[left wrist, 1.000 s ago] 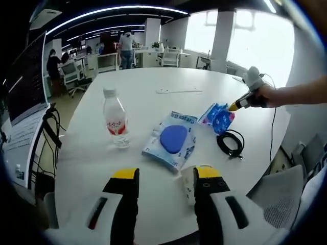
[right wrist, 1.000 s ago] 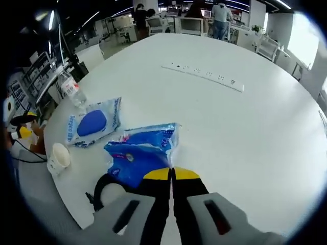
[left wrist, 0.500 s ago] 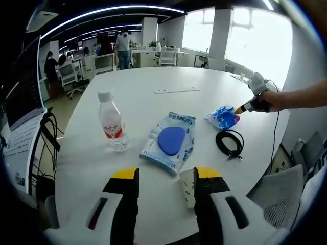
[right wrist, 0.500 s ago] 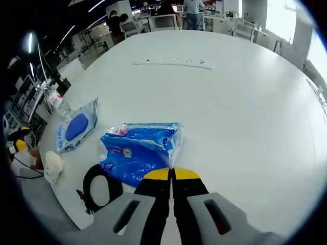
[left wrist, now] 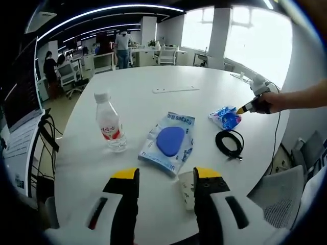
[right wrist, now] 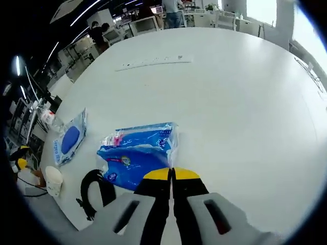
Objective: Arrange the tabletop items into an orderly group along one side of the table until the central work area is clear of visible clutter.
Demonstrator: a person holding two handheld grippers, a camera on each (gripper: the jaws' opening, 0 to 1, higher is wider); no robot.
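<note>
My left gripper (left wrist: 166, 175) hovers open over the near table edge, and a paper cup (left wrist: 186, 187) stands just inside its right jaw. Beyond it are a water bottle (left wrist: 110, 124) with a red label, a wipes pack (left wrist: 169, 143) with a blue lid, and a coiled black cable (left wrist: 230, 143). At the right a person's hand holds my right gripper (left wrist: 240, 108), shut on a corner of the blue tissue pack (left wrist: 224, 117). In the right gripper view its jaws (right wrist: 171, 174) pinch the tissue pack (right wrist: 137, 154), with the cable (right wrist: 93, 189), cup (right wrist: 52, 176) and wipes pack (right wrist: 68, 139) to the left.
A white power strip (left wrist: 176, 90) lies across the far middle of the round white table (left wrist: 153, 104), also visible as the power strip (right wrist: 153, 61) in the right gripper view. Office chairs, desks and standing people are in the background. A grey chair (left wrist: 286, 194) sits by the table edge.
The right gripper has carried the blue tissue pack a little away from the wipes pack, toward the table's right edge. The left gripper has stayed open and barely shifted.
</note>
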